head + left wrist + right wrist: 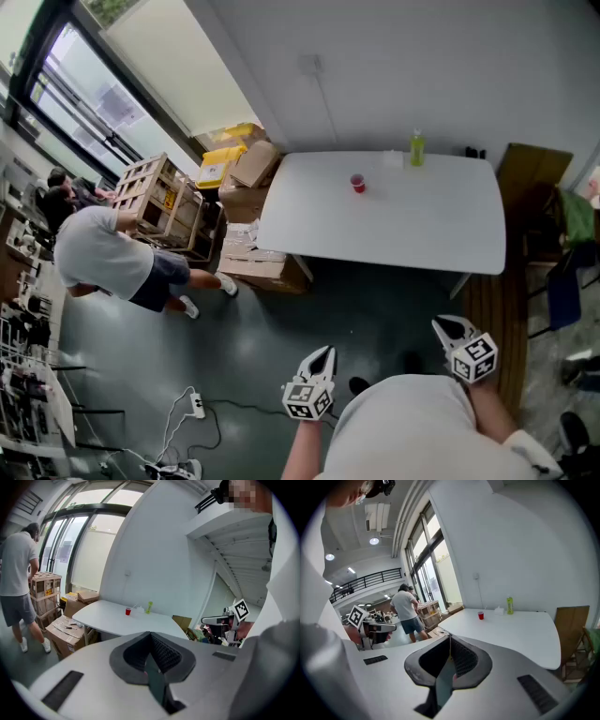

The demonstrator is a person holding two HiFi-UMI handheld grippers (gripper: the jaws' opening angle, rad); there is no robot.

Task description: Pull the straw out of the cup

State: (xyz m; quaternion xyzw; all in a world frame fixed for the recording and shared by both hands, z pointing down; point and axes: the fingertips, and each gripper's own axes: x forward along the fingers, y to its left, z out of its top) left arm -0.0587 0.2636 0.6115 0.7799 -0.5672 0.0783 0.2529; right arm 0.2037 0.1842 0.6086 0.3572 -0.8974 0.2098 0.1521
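Note:
A small red cup (pixel 357 184) stands on the white table (pixel 394 225), far ahead of me; it also shows in the left gripper view (pixel 128 611) and the right gripper view (pixel 481 616). Its straw is too small to make out. Both grippers hang close to my body, well short of the table, over the dark floor. My left gripper (pixel 322 353) has its jaws together with nothing between them (pixel 150 635). My right gripper (pixel 449 325) is likewise shut and empty (pixel 450 639).
A green bottle (pixel 416 148) and a small white object (pixel 392 159) stand at the table's far edge. Cardboard boxes (pixel 251 197) pile up left of the table. A person (pixel 108 258) bends by a wooden crate (pixel 164 202). Cables (pixel 192 412) lie on the floor. A brown board (pixel 530 183) leans at the right.

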